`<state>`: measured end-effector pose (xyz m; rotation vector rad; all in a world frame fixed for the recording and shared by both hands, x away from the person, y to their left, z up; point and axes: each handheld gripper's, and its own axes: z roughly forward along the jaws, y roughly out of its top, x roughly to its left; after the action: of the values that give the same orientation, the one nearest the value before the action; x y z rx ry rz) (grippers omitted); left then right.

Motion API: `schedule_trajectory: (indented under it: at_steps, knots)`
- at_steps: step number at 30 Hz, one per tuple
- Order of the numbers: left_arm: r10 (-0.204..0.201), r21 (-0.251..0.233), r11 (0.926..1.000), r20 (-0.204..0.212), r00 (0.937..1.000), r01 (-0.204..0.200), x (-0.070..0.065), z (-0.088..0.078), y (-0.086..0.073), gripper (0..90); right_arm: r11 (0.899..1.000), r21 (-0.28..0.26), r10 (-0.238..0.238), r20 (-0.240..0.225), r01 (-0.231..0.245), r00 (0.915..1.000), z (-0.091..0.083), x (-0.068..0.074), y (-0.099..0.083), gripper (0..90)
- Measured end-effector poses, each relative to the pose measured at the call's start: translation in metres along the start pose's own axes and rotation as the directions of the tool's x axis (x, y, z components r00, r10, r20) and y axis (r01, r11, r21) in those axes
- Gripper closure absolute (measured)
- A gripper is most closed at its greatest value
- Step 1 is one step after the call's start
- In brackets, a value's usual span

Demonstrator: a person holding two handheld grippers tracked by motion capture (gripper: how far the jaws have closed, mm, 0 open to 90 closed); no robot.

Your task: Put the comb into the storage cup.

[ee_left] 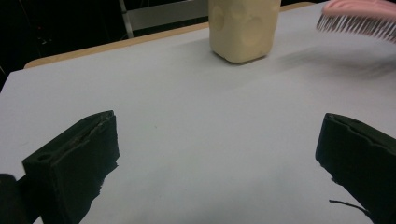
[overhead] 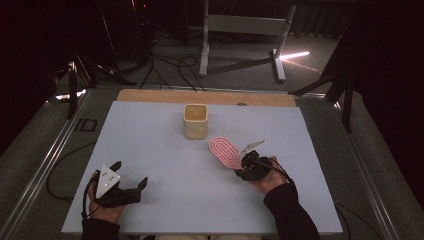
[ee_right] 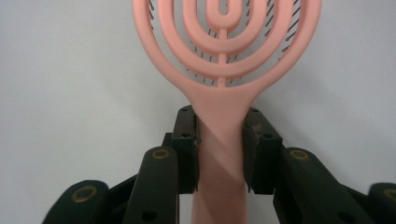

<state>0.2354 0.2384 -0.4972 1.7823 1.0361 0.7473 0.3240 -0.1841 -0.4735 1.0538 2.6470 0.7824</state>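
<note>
A pink hairbrush (overhead: pixel 225 151) with a vented oval head is held just above the pale table, right of the middle. My right gripper (overhead: pixel 246 165) is shut on its handle (ee_right: pixel 220 140), the black pads pressing it from both sides; the bristles point down (ee_left: pixel 357 24). A cream-coloured cup (overhead: pixel 195 121) stands upright behind it, towards the far middle of the table (ee_left: pixel 243 28). My left gripper (overhead: pixel 131 176) rests at the near left, open, with bare table between its jaws (ee_left: pixel 217 154).
The pale blue table top (overhead: pixel 165 165) has a wooden strip (overhead: pixel 150 95) along its far edge. Beyond it are a dark floor with cables (overhead: pixel 170 67) and a white metal frame (overhead: pixel 240 30). Metal rails run along both table sides.
</note>
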Motion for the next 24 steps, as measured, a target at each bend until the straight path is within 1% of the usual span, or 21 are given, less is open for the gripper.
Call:
schedule_trajectory:
  at_steps: [4, 9, 11, 12, 14, 17, 20, 22, 24]
  knots:
    - [0.004, 0.004, 1.0000, 0.000, 1.0000, -0.004, -0.001, 0.000, 0.000, 0.2, 0.999, -0.040, 0.004, 0.024, -0.003, 0.9997, -0.008, 0.005, -0.006, 69.8]
    - [0.010, 0.008, 0.9999, -0.001, 0.9999, -0.010, -0.001, 0.000, 0.000, 0.2, 0.995, -0.094, 0.031, 0.018, -0.029, 0.9993, -0.015, 0.004, -0.014, 69.8]
    - [0.007, 0.007, 1.0000, -0.002, 1.0000, -0.007, 0.000, 0.000, 0.000, 0.2, 0.994, -0.103, 0.039, 0.013, -0.037, 0.9992, -0.016, 0.003, -0.015, 69.7]
    - [0.005, 0.006, 1.0000, -0.003, 1.0000, -0.005, -0.001, 0.000, 0.000, 0.2, 0.994, -0.105, 0.037, 0.022, -0.034, 0.9991, -0.017, 0.004, -0.017, 69.7]
    - [0.005, 0.003, 1.0000, 0.000, 1.0000, -0.005, -0.001, 0.000, 0.000, 0.2, 0.993, -0.117, 0.037, 0.024, -0.034, 0.9990, -0.019, 0.004, -0.018, 69.7]
    - [0.014, 0.003, 0.9999, 0.007, 0.9999, -0.014, -0.002, 0.000, 0.001, 0.2, 0.987, -0.155, 0.050, 0.022, -0.046, 0.9985, -0.024, 0.008, -0.022, 69.7]
    - [0.018, 0.002, 0.9998, 0.016, 0.9997, -0.018, -0.003, 0.001, 0.002, 0.2, 0.983, -0.179, 0.054, 0.039, -0.047, 0.9977, -0.029, 0.011, -0.025, 69.7]
    - [0.023, 0.005, 0.9997, 0.021, 0.9995, -0.023, -0.004, 0.002, 0.002, 0.2, 0.979, -0.200, 0.061, 0.044, -0.051, 0.9972, -0.031, 0.010, -0.027, 69.7]
    - [0.027, 0.009, 0.9996, 0.025, 0.9993, -0.027, -0.006, 0.003, 0.002, 0.2, 0.976, -0.209, 0.074, 0.052, -0.061, 0.9959, -0.031, 0.008, -0.028, 69.7]
